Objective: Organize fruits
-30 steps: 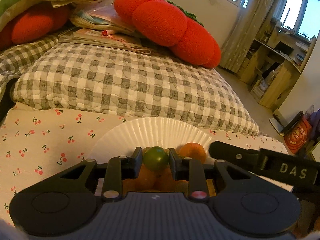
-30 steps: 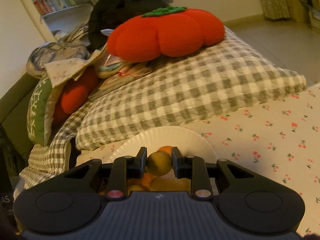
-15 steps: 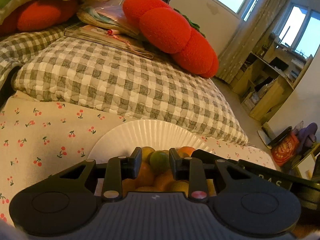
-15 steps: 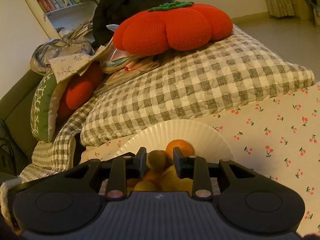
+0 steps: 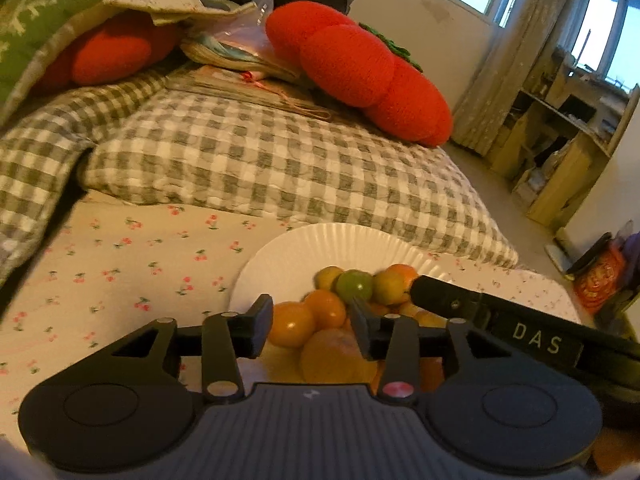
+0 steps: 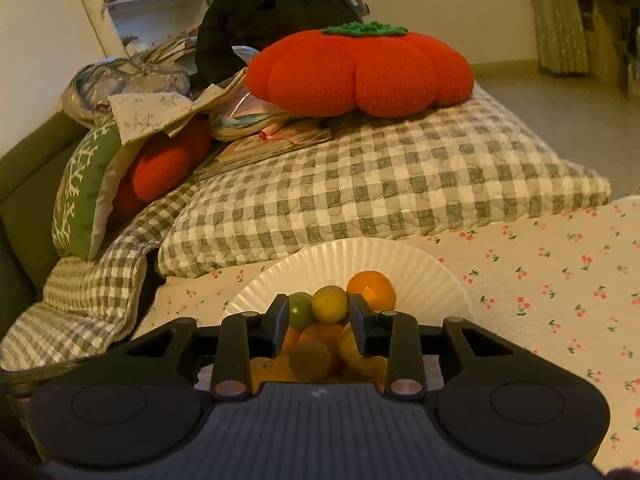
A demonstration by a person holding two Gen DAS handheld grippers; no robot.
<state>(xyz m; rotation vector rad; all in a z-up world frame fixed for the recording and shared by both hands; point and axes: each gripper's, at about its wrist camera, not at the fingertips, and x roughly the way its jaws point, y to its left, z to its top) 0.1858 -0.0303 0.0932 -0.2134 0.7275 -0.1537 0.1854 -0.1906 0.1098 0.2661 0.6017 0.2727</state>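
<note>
On the cherry-print sheet (image 6: 560,280), the white paper plate (image 6: 424,276) already held the fruit pile (image 5: 320,320): oranges, yellow ones, a green one (image 5: 354,285). Left gripper (image 5: 310,330) & right gripper (image 6: 319,322) both hung over it w/ fingers spread, pinching nothing. No loose fruit seen elsewhere, so gathering looked approx. done; what's left, if anything, couldn't be told.

- round orange and green fruits (image 6: 328,320) piled on white fluted paper plate (image 6: 420,276)
- plate on cherry-print sheet (image 6: 540,280), in front of grey checked quilt (image 6: 380,184)
- red pumpkin-shaped cushion (image 6: 360,72) on quilt
</note>
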